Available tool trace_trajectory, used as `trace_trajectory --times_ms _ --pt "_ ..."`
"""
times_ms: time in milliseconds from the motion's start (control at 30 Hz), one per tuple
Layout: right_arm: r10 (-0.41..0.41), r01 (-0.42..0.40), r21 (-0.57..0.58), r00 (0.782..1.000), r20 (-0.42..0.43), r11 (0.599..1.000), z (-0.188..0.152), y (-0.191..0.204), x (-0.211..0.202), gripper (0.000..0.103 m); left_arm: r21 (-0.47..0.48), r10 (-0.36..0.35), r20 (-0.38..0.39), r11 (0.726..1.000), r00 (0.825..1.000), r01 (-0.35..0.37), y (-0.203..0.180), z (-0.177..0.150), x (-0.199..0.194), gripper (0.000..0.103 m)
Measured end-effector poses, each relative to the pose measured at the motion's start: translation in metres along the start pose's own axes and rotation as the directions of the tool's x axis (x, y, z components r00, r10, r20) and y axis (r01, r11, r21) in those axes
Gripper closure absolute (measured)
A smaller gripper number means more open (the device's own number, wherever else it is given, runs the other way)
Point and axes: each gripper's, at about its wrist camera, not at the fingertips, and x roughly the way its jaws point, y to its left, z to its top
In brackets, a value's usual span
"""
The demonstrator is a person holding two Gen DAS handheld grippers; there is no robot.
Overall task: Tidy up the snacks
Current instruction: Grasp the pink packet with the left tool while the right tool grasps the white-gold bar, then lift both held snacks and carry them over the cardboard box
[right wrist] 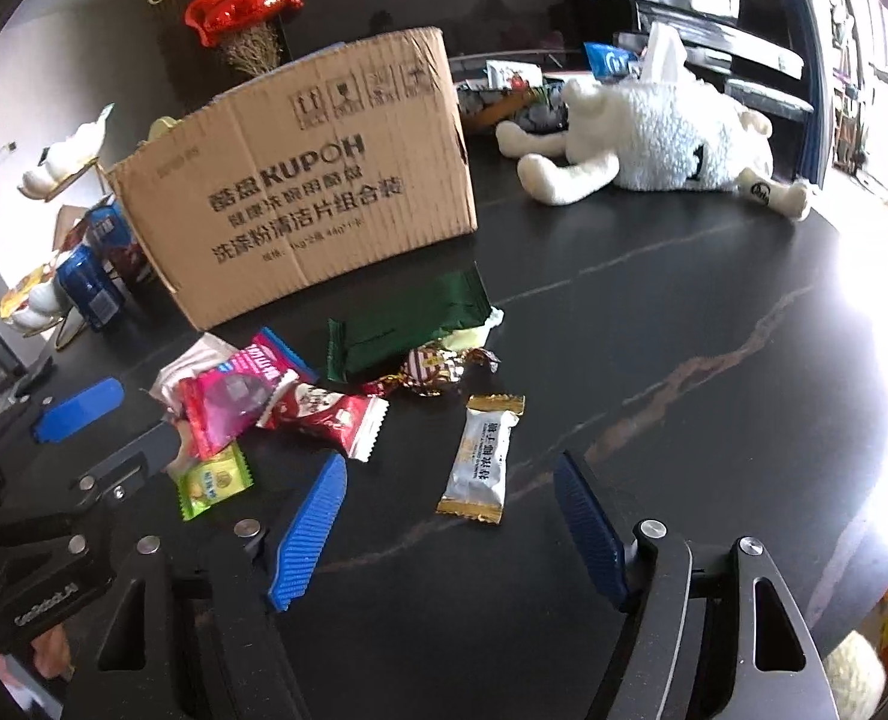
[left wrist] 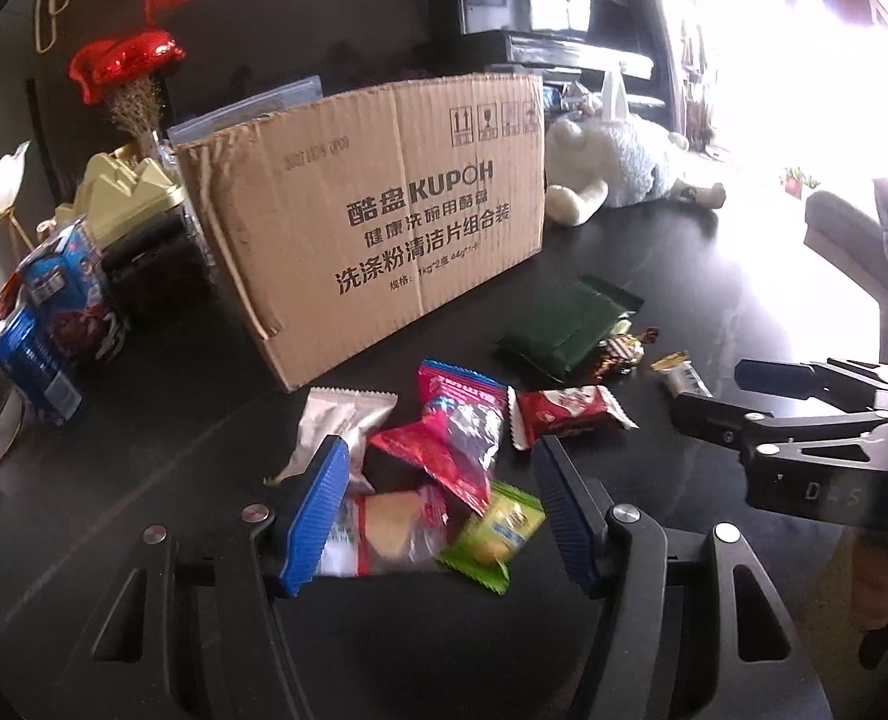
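Loose snacks are spread on the dark worktop (right wrist: pixel 654 312) in front of the cardboard box (left wrist: pixel 378 204). The left gripper (left wrist: pixel 438 516) is held with its jaws apart over the pile nearest that box: a pink packet (left wrist: pixel 465 420), a clear-wrapped pastry (left wrist: pixel 384 534) and a green-yellow packet (left wrist: pixel 498 531) are framed between them. The right gripper (right wrist: pixel 450 531) is likewise spread wide, gripping nothing; a silver-gold candy packet (right wrist: pixel 480 459) is seen just ahead of it, farther from the box than the dark green packet (right wrist: pixel 408 324).
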Motion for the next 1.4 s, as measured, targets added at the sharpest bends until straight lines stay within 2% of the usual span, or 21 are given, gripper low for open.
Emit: trace_trajectory --times_ms 133,400,533,600,767,867,933,1000,1033,1267,1400 --pt "-0.004 0.004 0.018 1.0 -0.009 1.0 0.004 0.0 0.006 0.037 -0.016 -0.036 -0.013 0.999 0.999 0.036 0.007 0.006 0.014 0.042" --pt "-0.013 0.013 0.044 1.0 -0.005 0.999 0.01 -0.001 0.014 0.045 -0.024 -0.064 -0.033 0.998 0.997 0.063 0.013 0.014 0.034 0.048" --pt "-0.003 0.004 0.054 1.0 -0.015 0.999 0.01 -0.002 0.018 0.047 -0.056 -0.095 -0.096 0.994 0.991 0.09 0.014 0.019 0.049 0.059" --pt "0.001 0.001 0.061 1.0 -0.025 0.998 0.01 -0.003 0.02 0.052 -0.08 -0.12 -0.116 0.991 0.986 0.111 0.014 0.018 0.054 0.063" --pt "0.015 -0.013 0.076 0.999 -0.031 0.997 0.011 -0.007 0.023 0.057 -0.092 -0.125 -0.128 0.989 0.984 0.114 0.012 0.018 0.055 0.064" --pt "0.014 -0.012 0.066 0.999 -0.029 0.998 0.01 -0.006 0.023 0.063 -0.102 -0.126 -0.137 0.988 0.983 0.112 0.014 0.02 0.058 0.067" --pt "0.017 -0.015 0.066 0.999 -0.031 0.998 0.01 -0.006 0.024 0.069 -0.106 -0.124 -0.142 0.988 0.982 0.109 0.014 0.021 0.058 0.071" --pt "0.016 -0.014 0.063 0.999 -0.037 0.998 0.01 -0.006 0.024 0.08 -0.11 -0.119 -0.146 0.989 0.982 0.104 0.012 0.022 0.059 0.073" --pt "0.015 -0.012 0.059 0.999 -0.036 0.998 0.01 -0.006 0.024 0.082 -0.111 -0.118 -0.147 0.989 0.982 0.102 0.012 0.022 0.058 0.074" --pt "0.004 -0.004 0.041 1.0 -0.005 0.999 0.011 -0.004 0.017 0.082 -0.121 -0.122 -0.141 0.987 0.982 0.106 0.011 0.022 0.052 0.076" --pt "0.025 -0.025 0.026 1.0 0.011 0.999 0.014 0.001 0.009 0.082 -0.117 -0.122 -0.128 0.987 0.984 0.107 0.008 0.027 0.043 0.076"
